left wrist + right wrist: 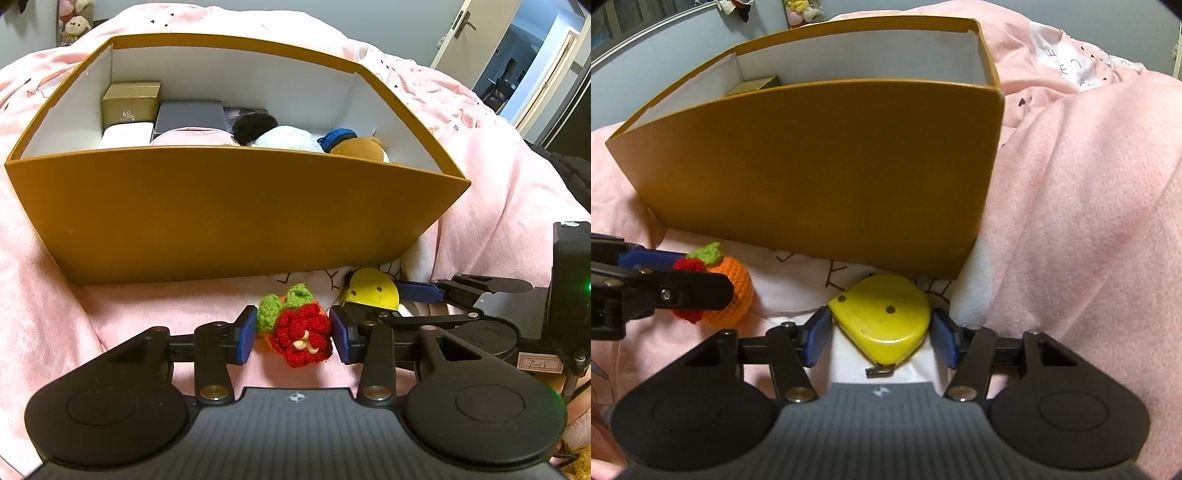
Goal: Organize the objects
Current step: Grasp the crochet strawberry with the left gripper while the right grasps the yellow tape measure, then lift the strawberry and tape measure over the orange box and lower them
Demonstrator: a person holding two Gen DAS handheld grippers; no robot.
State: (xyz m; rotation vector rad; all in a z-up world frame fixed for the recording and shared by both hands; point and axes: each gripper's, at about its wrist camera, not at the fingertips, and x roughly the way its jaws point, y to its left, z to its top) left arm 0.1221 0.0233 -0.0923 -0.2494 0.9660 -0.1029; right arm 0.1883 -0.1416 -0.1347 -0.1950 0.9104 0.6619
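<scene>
Both tongs were down on the pink bedspread (1089, 221), side by side, in front of the near wall of the tan cardboard box (236, 214).

Left gripper (293, 338): jaws set narrow around the crocheted toy (301, 339), a red knitted cluster with green leaves and an orange body. The toy sat squarely between the blue pads (246, 334). The right pad touched the red yarn; the left pad was at the green leaf, contact there hard to tell. From the right wrist view the toy's orange ball (733, 295) bulged out past the left gripper's finger, resting on or just above the bedspread; could not tell which.

Right gripper (881, 338): jaws stood partly open, one on either side of the yellow tape measure (886, 317). A thin gap showed at each side, so the pads were not pressing on it. The tape measure lay flat on a white patch of the bedspread, just beside the box's near right corner, its metal tape hook (881, 371) pointing back toward the gripper's body.

The toy and the tape measure were near each other, not touching.

Inside the box: a gold carton (131, 101) in the far left corner, a dark flat case (190, 114) next to it, a white box (127, 134) in front, then soft toys, black (255, 125), white (288, 138) and brown (360, 147).
</scene>
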